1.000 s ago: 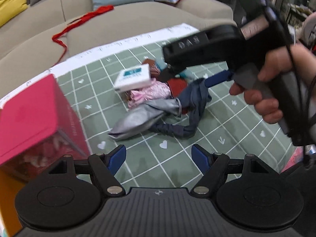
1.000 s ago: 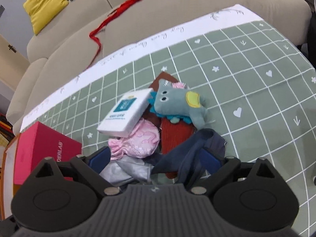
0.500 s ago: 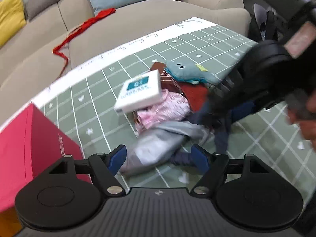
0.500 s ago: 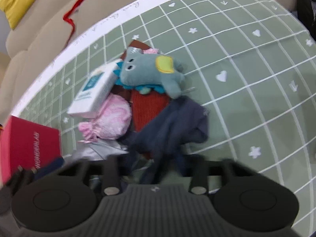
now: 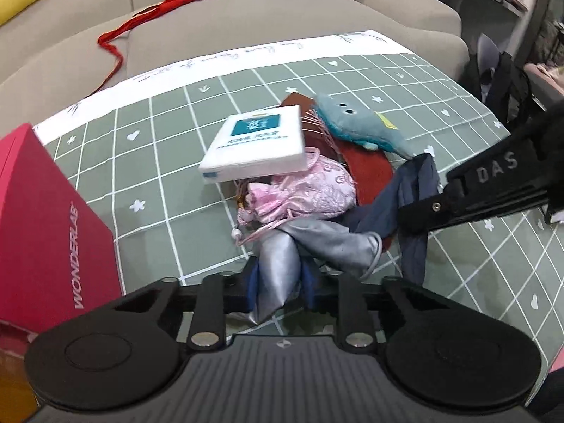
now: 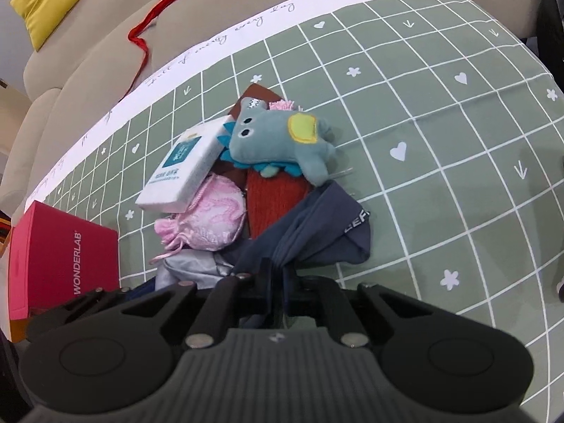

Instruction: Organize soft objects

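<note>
A pile of soft things lies on the green grid mat (image 5: 169, 162): a silver cloth (image 5: 317, 243), a navy cloth (image 6: 317, 229), a pink drawstring pouch (image 5: 303, 190), a red knit piece (image 6: 275, 197) and a blue plush toy (image 6: 278, 141). A white tissue pack (image 5: 253, 148) rests on top. My left gripper (image 5: 280, 282) is closing its jaws, and the near end of the silver cloth is bunched between the blue pads. My right gripper (image 6: 278, 275) is shut on a fold of the navy cloth, and it reaches in from the right in the left wrist view (image 5: 409, 218).
A pink box (image 5: 46, 232) marked WONDERLAB stands at the mat's left edge. Behind the mat is a beige sofa (image 5: 317, 10) with a red ribbon (image 5: 141, 24) and a yellow cushion (image 6: 46, 3). Bare mat (image 6: 440, 141) extends to the right of the pile.
My left gripper came down to the pile and closed around the silver cloth. My right gripper went from open to shut on the navy cloth.
</note>
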`<state>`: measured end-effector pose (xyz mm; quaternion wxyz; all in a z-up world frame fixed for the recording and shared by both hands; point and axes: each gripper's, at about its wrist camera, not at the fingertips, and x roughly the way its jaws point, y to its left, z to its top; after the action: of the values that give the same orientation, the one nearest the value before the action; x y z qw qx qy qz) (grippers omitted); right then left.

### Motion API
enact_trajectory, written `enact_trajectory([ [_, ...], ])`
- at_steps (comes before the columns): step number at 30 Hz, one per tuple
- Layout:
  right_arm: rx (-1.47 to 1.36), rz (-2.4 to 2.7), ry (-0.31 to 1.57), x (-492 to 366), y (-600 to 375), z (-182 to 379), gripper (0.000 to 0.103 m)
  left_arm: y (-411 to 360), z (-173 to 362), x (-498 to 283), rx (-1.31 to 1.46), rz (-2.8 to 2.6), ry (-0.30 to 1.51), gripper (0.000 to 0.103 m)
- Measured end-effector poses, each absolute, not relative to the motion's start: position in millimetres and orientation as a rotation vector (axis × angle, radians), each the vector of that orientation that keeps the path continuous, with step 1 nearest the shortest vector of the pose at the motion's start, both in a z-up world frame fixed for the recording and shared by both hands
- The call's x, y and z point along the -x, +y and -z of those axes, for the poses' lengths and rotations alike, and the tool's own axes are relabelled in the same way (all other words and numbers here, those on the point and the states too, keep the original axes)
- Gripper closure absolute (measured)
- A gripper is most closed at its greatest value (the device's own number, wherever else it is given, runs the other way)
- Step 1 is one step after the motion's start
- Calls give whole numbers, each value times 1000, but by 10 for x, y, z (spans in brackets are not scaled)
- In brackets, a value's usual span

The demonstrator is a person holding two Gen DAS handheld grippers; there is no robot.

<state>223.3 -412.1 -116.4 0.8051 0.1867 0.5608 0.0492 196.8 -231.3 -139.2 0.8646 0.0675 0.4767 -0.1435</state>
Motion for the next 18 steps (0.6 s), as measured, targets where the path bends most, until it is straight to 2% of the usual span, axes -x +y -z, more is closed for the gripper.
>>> enact_trajectory([
  [2, -404, -105, 1200, -2217, -4118, 1150, 100, -2301, 1378, -1945, -141, 291, 996, 92],
  [3, -408, -110, 1199, -2209, -4113, 1145, 100, -2286, 1361, -1931, -137, 287, 985, 93],
  [18, -445, -102, 1145, -2113, -4206, 962, 100, -1765, 641, -1751, 221, 309, 909, 93],
])
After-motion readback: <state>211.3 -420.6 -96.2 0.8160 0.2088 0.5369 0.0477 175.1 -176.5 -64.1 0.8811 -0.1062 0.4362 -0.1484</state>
